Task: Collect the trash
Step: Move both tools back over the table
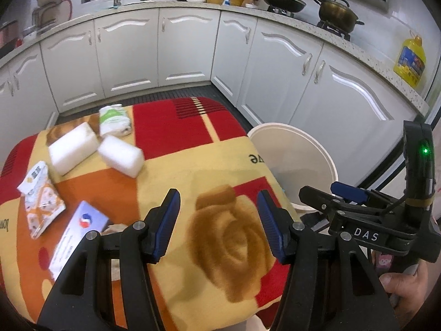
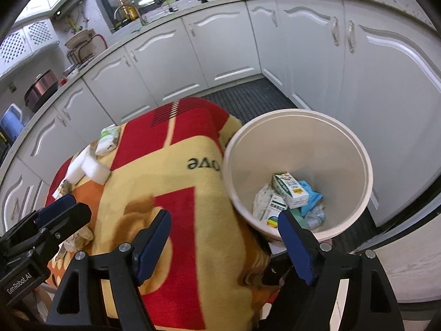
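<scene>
**Trash on the blanket, trash in the bin**

The left gripper (image 1: 219,222) is hanging over a red and yellow blanket (image 1: 193,165) that is covering the surface. Its blue fingers (image 1: 166,220) are standing apart, about half wide, and nothing is sitting between them. The right gripper (image 2: 223,245) is hanging over the near edge of the blanket, just beside a white bin (image 2: 355,143). Its fingers (image 2: 153,242) are standing wide, and they are holding nothing.

Some trash is still lying on the far left part of the blanket. Two white foam blocks (image 1: 73,149) are lying side by side, touching. A white and green packet (image 1: 114,120) is lying just behind them. An orange and white snack bag (image 1: 40,200) is lying nearer, and a white box with a blue top (image 1: 80,237) is lying just beside the left fingers.

The bin is standing on the floor, right against the blanket's edge. Inside it, small green and white boxes (image 2: 289,187), a blue wrapper (image 2: 310,193) and crumpled paper (image 2: 261,198) are lying at the bottom.
</scene>
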`<act>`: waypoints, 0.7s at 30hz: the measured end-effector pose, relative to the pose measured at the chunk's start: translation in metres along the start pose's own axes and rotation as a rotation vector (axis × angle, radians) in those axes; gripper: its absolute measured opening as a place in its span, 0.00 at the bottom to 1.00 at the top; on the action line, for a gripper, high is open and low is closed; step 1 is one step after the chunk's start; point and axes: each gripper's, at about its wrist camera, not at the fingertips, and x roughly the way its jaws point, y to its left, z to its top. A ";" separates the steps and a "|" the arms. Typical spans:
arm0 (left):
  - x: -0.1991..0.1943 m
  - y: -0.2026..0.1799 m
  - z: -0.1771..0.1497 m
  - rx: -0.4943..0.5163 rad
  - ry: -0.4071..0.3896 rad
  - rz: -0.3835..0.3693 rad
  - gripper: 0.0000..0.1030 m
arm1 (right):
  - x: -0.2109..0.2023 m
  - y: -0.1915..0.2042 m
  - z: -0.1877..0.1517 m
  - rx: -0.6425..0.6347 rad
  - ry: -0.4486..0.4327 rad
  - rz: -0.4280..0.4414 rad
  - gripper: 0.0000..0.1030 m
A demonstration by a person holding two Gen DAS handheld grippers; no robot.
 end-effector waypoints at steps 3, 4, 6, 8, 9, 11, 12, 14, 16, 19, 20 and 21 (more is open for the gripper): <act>-0.007 0.007 -0.003 -0.003 -0.008 0.011 0.55 | -0.002 0.010 -0.001 -0.014 -0.003 0.011 0.75; -0.009 0.010 -0.005 -0.004 -0.010 0.014 0.55 | -0.003 0.014 -0.002 -0.019 -0.004 0.016 0.76; -0.012 0.015 -0.007 -0.009 -0.012 0.019 0.55 | -0.003 0.020 -0.003 -0.031 -0.003 0.024 0.76; -0.016 0.022 -0.010 -0.020 -0.014 0.024 0.55 | -0.003 0.028 -0.003 -0.049 -0.002 0.031 0.76; -0.018 0.026 -0.011 -0.026 -0.015 0.028 0.55 | -0.003 0.033 -0.003 -0.058 0.000 0.035 0.76; -0.022 0.034 -0.014 -0.040 -0.018 0.036 0.55 | -0.002 0.040 -0.005 -0.069 0.004 0.040 0.76; -0.024 0.039 -0.016 -0.048 -0.020 0.042 0.55 | -0.001 0.043 -0.005 -0.074 0.006 0.044 0.76; -0.027 0.048 -0.020 -0.063 -0.021 0.058 0.55 | 0.001 0.050 -0.006 -0.083 0.011 0.053 0.77; -0.029 0.058 -0.024 -0.078 -0.014 0.071 0.55 | 0.004 0.055 -0.007 -0.092 0.017 0.063 0.77; -0.033 0.074 -0.031 -0.098 -0.006 0.097 0.55 | 0.007 0.064 -0.008 -0.103 0.030 0.079 0.77; -0.035 0.079 -0.033 -0.107 -0.005 0.105 0.55 | 0.008 0.067 -0.008 -0.106 0.032 0.083 0.77; -0.036 0.082 -0.034 -0.113 -0.004 0.110 0.55 | 0.009 0.069 -0.009 -0.110 0.033 0.086 0.78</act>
